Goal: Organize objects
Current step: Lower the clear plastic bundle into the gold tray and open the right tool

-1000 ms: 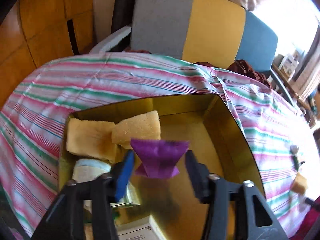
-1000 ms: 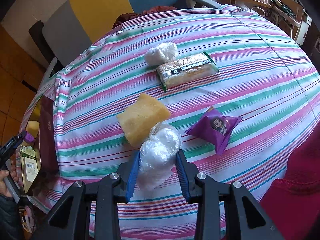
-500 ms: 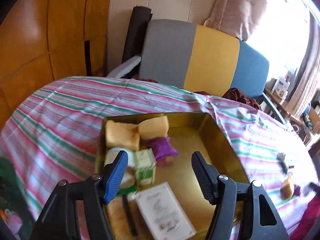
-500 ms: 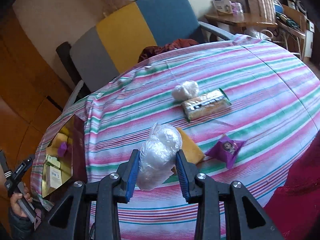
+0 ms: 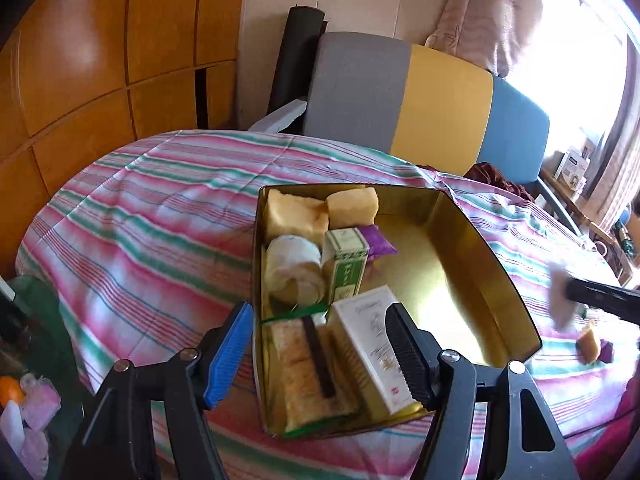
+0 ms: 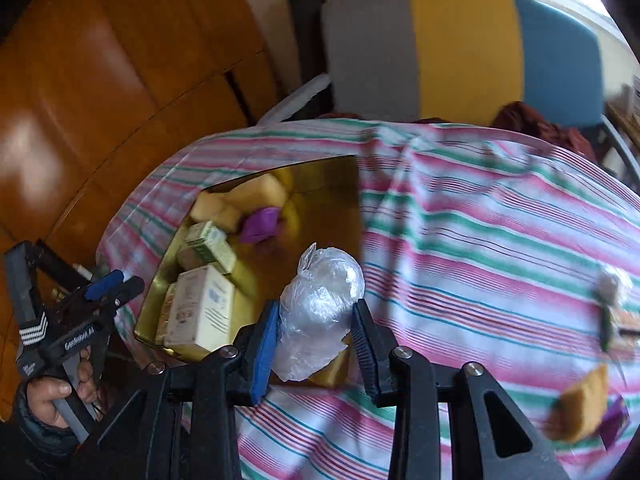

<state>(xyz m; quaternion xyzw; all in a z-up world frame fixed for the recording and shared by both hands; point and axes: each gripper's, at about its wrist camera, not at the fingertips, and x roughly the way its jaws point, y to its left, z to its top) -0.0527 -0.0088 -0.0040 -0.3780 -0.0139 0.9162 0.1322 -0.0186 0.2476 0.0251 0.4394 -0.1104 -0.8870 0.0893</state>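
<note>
The right gripper [image 6: 314, 338] is squeezing a clear plastic bag [image 6: 320, 304] between its jaws and holding it up in the air just beside the gold tin [image 6: 320, 184], near the tin's right wall. The left gripper [image 5: 316, 348] is hanging over the near end of the gold tin with its jaws partly open and nothing between them; they have just been opening. Inside the tin are lying yellow sponges [image 5: 296, 212], a purple packet [image 5: 378, 240], a green box [image 5: 346, 264] and a white box [image 5: 370, 344]. The tin is sitting on the striped worktop [image 5: 152, 208].
</note>
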